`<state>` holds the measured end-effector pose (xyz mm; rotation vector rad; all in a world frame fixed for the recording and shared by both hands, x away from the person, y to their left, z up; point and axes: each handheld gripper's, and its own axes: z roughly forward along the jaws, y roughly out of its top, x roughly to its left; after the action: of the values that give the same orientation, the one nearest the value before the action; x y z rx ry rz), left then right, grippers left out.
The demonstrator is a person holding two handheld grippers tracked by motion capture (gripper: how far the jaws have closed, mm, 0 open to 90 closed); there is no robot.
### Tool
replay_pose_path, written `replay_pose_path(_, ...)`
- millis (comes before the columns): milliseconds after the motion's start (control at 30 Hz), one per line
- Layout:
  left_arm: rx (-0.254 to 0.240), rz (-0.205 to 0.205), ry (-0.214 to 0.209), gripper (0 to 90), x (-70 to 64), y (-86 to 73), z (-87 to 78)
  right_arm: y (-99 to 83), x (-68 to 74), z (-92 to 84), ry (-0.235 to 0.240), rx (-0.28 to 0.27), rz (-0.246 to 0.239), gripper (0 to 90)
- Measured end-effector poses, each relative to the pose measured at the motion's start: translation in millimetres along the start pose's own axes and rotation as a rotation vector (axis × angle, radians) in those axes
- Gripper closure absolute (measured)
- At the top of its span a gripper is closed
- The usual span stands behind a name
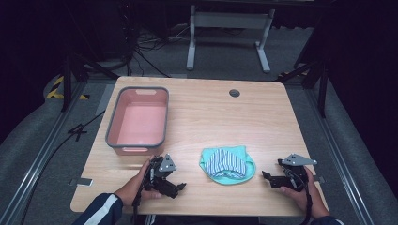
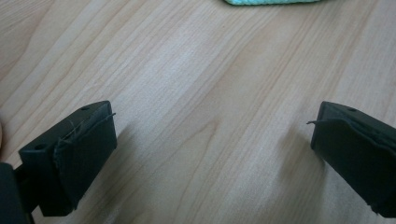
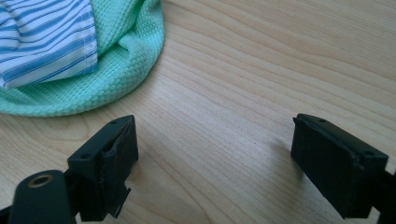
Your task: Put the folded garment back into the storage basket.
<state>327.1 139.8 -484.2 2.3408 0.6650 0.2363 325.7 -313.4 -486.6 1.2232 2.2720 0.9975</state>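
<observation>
A mint-green waffle-knit cloth (image 1: 228,176) at the near middle wraps a blue-and-white striped fabric (image 1: 226,161), a pink plastic tub with a grey rim (image 1: 139,117) sits far left, on the light woodgrain table (image 1: 211,117).

Two black jaws of the right gripper (image 3: 212,154) stand wide apart, low over a light wooden table (image 3: 261,70), with nothing between them. At far left lies a mint green cloth (image 3: 119,70) with a blue-and-white striped cloth (image 3: 42,37) on top.
</observation>
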Motion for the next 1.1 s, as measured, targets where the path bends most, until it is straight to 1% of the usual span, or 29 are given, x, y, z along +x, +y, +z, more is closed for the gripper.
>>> replay_pose_path(67, -0.001, 0.011, -0.014, 0.5, 1.3, 0.0, 0.1, 0.0, 0.0, 0.0, 0.000, 0.000, 0.000, 15.3)
replay_pose_path(100, 0.001, 0.010, -0.017, 0.5, 1.4, 0.0, 0.2, 0.0, 0.0, 0.0, 0.000, 0.000, 0.000, 15.3)
replay_pose_path(400, 0.000, 0.020, -0.020, 0.3, 2.0, 0.4, 0.4, -0.1, 0.5, -0.1, -0.003, -0.001, 0.003, 15.3)
replay_pose_path(533, -0.001, 0.012, -0.016, 0.7, 1.1, 0.0, 0.1, -0.1, 0.5, 0.0, -0.004, 0.000, 0.004, 15.3)
replay_pose_path(667, 0.023, 0.029, -0.028, 1.6, 2.4, 1.8, -1.4, 0.1, 0.6, -0.2, -0.004, 0.002, 0.004, 15.3)
replay_pose_path(700, 0.027, 0.027, -0.029, 2.3, 2.2, 2.2, -1.9, 0.2, 0.5, -0.3, -0.004, 0.003, 0.003, 15.3)
replay_pose_path(800, 0.028, 0.037, -0.035, 5.9, 3.1, 3.6, -2.9, 0.8, 0.3, -0.7, -0.006, 0.011, 0.002, 15.4)
replay_pose_path(833, 0.024, 0.034, -0.035, 8.3, 3.7, 3.9, -3.4, 1.4, 0.5, -1.0, -0.008, 0.018, 0.004, 15.7)
replay_pose_path(900, 0.019, 0.028, -0.028, 16.3, 5.1, 4.7, -4.6, 3.4, 1.6, -2.0, -0.012, 0.038, 0.003, 17.3)
replay_pose_path(1000, 0.027, 0.028, -0.033, 17.2, 4.6, 6.2, -5.1, 4.9, 2.5, -3.6, -0.001, 0.056, -0.008, 18.8)
replay_pose_path(1033, 0.028, 0.026, -0.032, 19.4, 3.9, 7.0, -5.6, 5.1, 2.4, -3.8, 0.005, 0.061, -0.008, 19.5)
replay_pose_path(1067, 0.027, 0.029, -0.022, 22.2, 3.2, 8.2, -5.8, 5.6, 2.4, -4.2, 0.013, 0.064, -0.009, 21.7)
replay_pose_path(1100, 0.027, 0.029, -0.022, 23.3, 3.2, 8.2, -5.8, 5.6, 2.4, -4.2, 0.013, 0.064, -0.009, 21.7)
